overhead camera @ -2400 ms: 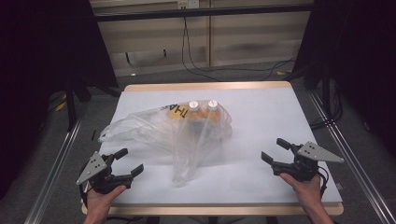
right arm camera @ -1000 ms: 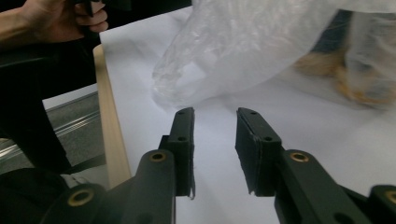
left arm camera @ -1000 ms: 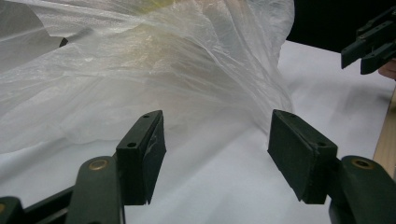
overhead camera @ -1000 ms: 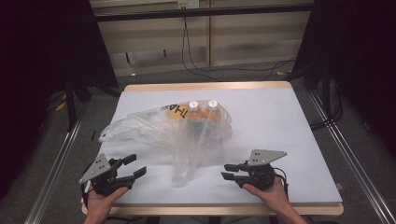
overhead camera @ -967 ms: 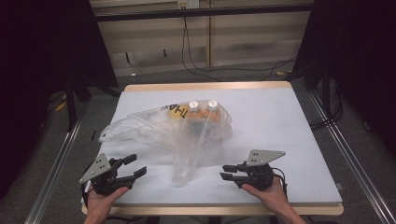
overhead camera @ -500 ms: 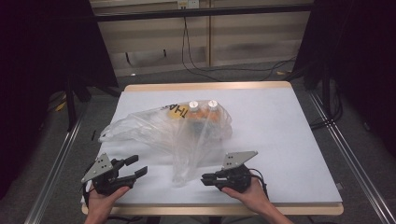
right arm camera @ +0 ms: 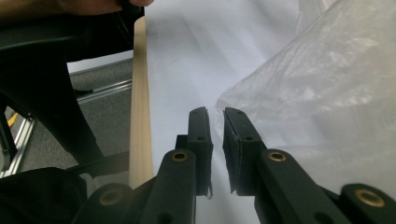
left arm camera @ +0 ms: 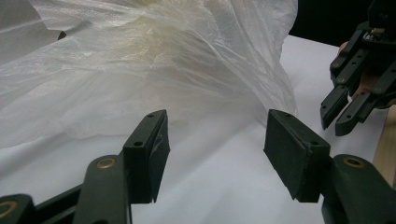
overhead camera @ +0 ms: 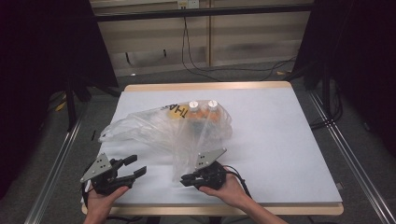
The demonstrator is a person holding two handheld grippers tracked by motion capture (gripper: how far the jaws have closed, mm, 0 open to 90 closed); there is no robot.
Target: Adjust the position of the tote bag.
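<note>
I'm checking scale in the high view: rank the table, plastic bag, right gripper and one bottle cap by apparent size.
1. table
2. plastic bag
3. right gripper
4. bottle cap; its neighbour looks the same size.

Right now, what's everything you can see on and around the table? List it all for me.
plastic bag: one, clear with a yellow patch and black letters, crumpled at the table's middle, a flap reaching toward the near edge
bottles: two, white caps, orange below, inside the bag at its far end
table: one, white top with a wooden rim
cables: several, black, on the floor beyond the table
left gripper: one, black, near left, jaws apart, nothing between them
right gripper: one, black, at the bag's near flap, jaws nearly together, a narrow gap showing
hands: two, at the near edge
</note>
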